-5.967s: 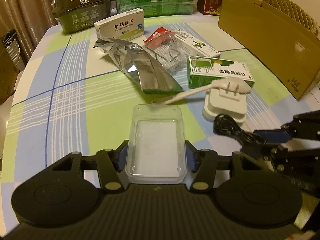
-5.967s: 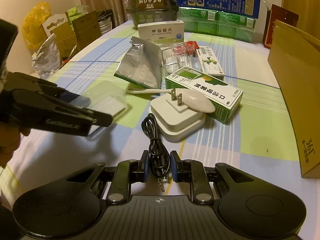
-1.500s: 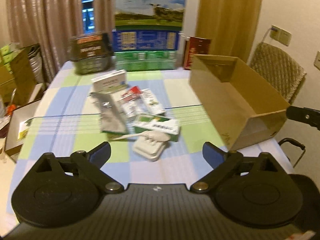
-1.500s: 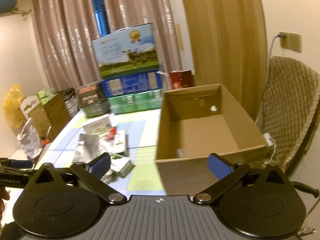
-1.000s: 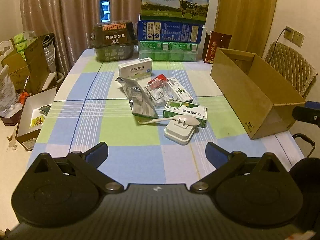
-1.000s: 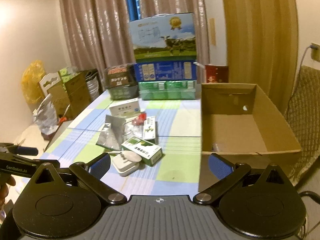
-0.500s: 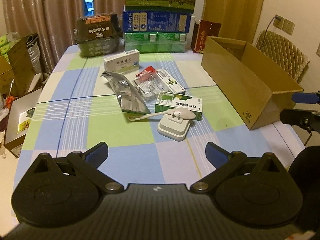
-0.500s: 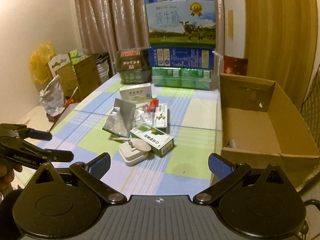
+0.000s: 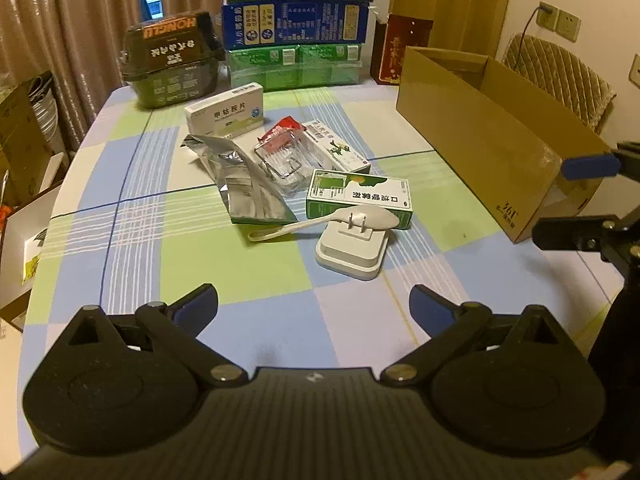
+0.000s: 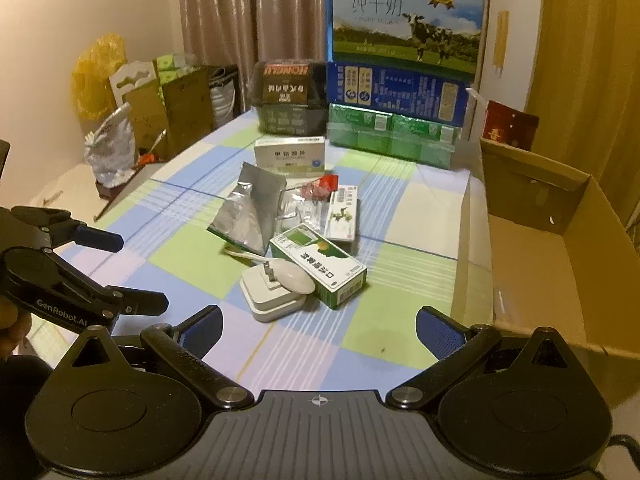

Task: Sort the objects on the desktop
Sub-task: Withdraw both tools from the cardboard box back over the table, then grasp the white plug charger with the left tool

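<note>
The left gripper [image 9: 314, 308] is hanging over the near edge of the checked tablecloth [image 9: 132, 216] with its fingers spread wide and nothing between them. Ahead of the left fingertip [image 9: 196, 305] a silver foil pouch [image 9: 240, 184] is lying flat, with a white medicine box [image 9: 225, 111] beyond it. Straight ahead between the fingers a white plug adapter [image 9: 354, 250] is sitting prongs-up, a white plastic spoon [image 9: 324, 222] resting across it, and a green-and-white medicine carton [image 9: 359, 199] touching it behind. Past the right fingertip [image 9: 430, 307] a cardboard box [image 9: 480, 148] is standing; this view is showing only its outer wall.

The right gripper [image 10: 318, 328] is also gaping wide and empty. Its camera is looking into the cardboard box [image 10: 532, 264], off beyond the right fingertip, and is showing its floor, though what lies there cannot be made out. It is also catching the left gripper [image 10: 132, 272] beside its own left finger, the milk carton [image 10: 404, 24] stacked at the far end, and the adapter [image 10: 272, 296] ahead.

Six seconds ago the left fingers were clamping a clear plastic tray and the right ones a black audio cable; both are gone from the table now, and both grippers are sitting farther back from the pile.
</note>
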Tool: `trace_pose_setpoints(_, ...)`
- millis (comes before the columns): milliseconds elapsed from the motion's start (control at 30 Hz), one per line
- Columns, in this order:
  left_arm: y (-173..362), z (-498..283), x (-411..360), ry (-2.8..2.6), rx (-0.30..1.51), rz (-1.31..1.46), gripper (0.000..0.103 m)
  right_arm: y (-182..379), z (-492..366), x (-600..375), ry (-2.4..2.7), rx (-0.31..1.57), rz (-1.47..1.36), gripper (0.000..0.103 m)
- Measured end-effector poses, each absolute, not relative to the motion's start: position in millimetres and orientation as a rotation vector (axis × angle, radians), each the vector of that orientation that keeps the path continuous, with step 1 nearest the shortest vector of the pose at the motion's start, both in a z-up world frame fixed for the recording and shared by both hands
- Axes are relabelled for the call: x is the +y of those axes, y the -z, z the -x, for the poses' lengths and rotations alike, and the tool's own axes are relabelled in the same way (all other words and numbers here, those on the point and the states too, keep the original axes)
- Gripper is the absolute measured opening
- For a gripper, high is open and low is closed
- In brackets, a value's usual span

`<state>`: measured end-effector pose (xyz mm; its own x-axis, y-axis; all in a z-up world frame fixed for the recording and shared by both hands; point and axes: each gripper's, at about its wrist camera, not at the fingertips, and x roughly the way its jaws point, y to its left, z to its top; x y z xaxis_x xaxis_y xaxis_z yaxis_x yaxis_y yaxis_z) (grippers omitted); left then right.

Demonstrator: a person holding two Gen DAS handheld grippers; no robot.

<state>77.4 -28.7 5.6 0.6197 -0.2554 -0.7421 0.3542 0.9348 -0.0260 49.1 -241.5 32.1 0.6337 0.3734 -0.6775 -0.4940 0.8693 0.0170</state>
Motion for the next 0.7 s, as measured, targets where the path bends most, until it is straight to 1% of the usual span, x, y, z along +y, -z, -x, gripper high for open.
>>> trace_pose_setpoints(67,-1,-84,-29,0.372,0.832,-0.14,0.097,-29,-56,-238,-0.497,0.737,0.188,0.099)
trace_pose_setpoints(200,9,-98,-31,0.421,0.832,-0.174,0.096,-17,-73,-229,-0.5,0.755,0.214,0.087)
trace_pose_setpoints(433,26,-123,-39,0.516,0.839,-0.215,0.093,10,-99,-215,-0.527,0.781,0.296,0.073)
trace_pose_setpoints(500,32,-131,-43,0.537,0.838,-0.238,0.093,19,-108,-214,-0.541,0.8,0.308,0.064)
trace_pose_setpoints(600,43,-141,-49,0.57,0.841,-0.257,0.091,30,-118,-214,-0.538,0.817,0.332,0.061)
trace_pose_setpoints(700,54,-151,-57,0.601,0.858,-0.271,0.087,40,-127,-214,-0.541,0.831,0.336,0.059)
